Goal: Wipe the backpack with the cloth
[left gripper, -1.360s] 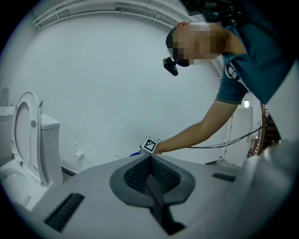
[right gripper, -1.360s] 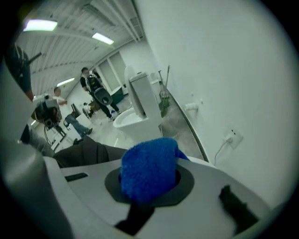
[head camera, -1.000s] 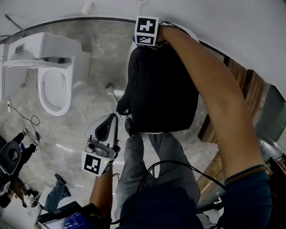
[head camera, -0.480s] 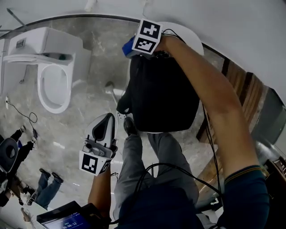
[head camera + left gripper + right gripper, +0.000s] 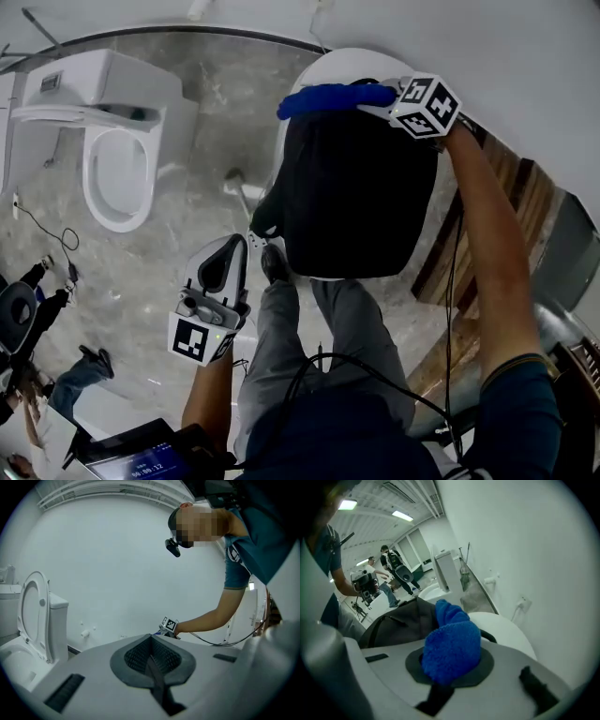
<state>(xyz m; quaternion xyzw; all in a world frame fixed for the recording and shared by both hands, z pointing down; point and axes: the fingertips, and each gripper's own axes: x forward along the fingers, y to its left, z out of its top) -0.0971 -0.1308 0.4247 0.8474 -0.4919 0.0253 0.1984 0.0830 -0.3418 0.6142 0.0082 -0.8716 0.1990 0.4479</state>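
A black backpack (image 5: 352,197) stands on a white round seat (image 5: 342,64) against the wall, just beyond my knees. A blue cloth (image 5: 333,98) lies stretched along the backpack's top edge, and my right gripper (image 5: 373,100) is shut on its right end. In the right gripper view the cloth (image 5: 452,646) bulges out of the jaws, with the backpack (image 5: 398,620) under it. My left gripper (image 5: 231,251) hangs lower left of the backpack, apart from it, shut and holding nothing; its closed tips (image 5: 151,641) point at the wall.
A white toilet (image 5: 112,169) with its lid up stands to the left on the marble floor. Wooden panelling (image 5: 502,202) runs along the right. Cables (image 5: 375,356) cross my lap. People (image 5: 37,319) and equipment stand at the lower left.
My right gripper has carried the blue cloth from the backpack's top left corner rightward along its top edge. The left gripper has stayed where it was.
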